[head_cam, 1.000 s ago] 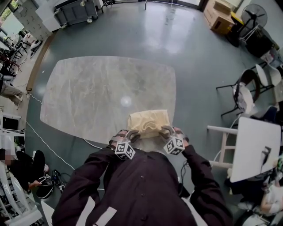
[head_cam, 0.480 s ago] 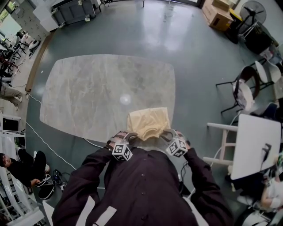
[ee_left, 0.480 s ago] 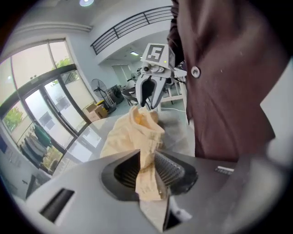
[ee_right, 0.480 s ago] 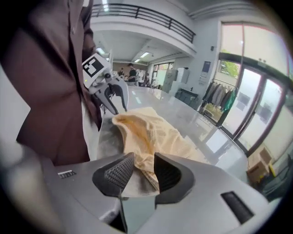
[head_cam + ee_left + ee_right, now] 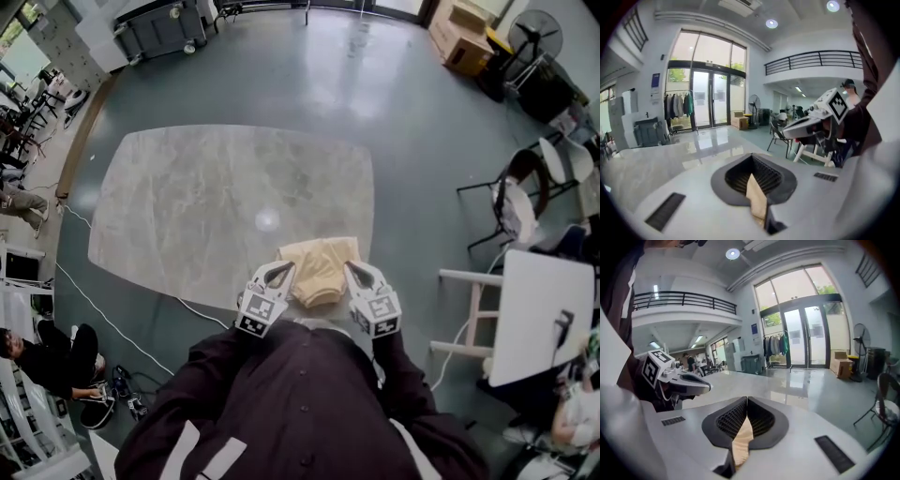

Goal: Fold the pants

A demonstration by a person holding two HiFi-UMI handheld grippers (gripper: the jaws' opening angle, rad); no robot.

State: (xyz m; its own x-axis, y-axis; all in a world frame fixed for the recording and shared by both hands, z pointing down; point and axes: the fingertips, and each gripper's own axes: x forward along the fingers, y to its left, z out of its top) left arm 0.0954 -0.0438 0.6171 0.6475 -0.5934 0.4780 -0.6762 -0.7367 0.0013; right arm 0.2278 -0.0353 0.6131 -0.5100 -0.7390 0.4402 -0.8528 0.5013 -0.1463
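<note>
Closest in is the person's dark shirt (image 5: 300, 403), and right past it both tools are up at the near edge of the table (image 5: 187, 197), a bit right of its middle. The left gripper (image 5: 282, 271) is clenched on a thin tan sliver of the pants (image 5: 319, 267), and the left gripper view shows that cloth pinched right in the seam of the jaws. The right gripper (image 5: 352, 270) is doing the same on the other side, jaws squeezed together with a strip of the same fabric poking out between them. The pants sit as a small folded bundle between the two tools, hugging that near edge, with the rest of the table bare. Beyond it there's just glossy floor (image 5: 394, 84), a chair (image 5: 520, 197) off to the right and cardboard boxes (image 5: 464, 37) at the far end. The worry here is how little cloth each jaw has. If it's only the top layer, lifting could peel the fold open, or one side might slip and leave it lopsided. Being so close to the edge, the bundle could also slide off toward the person.
</note>
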